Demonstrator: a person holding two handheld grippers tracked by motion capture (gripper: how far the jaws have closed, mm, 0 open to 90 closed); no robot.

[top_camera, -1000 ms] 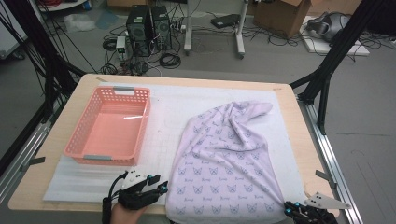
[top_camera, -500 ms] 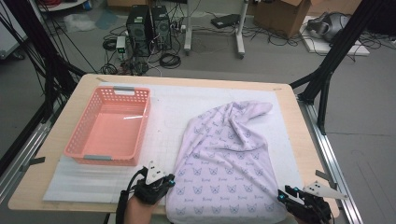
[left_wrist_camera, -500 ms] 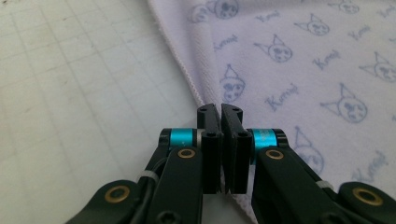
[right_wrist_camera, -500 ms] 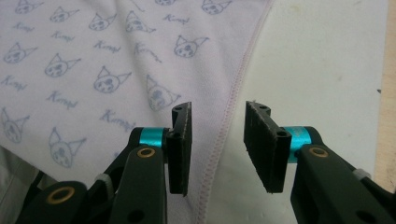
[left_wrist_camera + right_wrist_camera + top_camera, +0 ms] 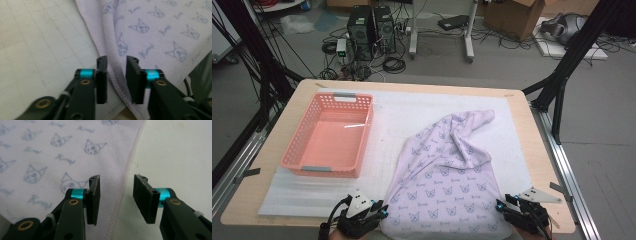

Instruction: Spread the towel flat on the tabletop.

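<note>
Both pairs of jaws stand apart, just opened wider, each straddling a stitched hem without pressing it: the left gripper [image 5: 116,80] over the lilac cat-print cloth [image 5: 447,180]'s left edge, the right gripper [image 5: 117,200] over its right. The cloth lies just right of the pink basket [image 5: 362,135], its long axis running from the near table edge to a bunched far-right tip.

Pink basket [image 5: 328,135] blocks the left; white mat [image 5: 397,112] open beside it.

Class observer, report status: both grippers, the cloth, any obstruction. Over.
Left gripper open, astride cloth hem. Right gripper open over opposite hem. Cloth rumpled, flat on mat. Basket stands apart; nothing obstructing.
</note>
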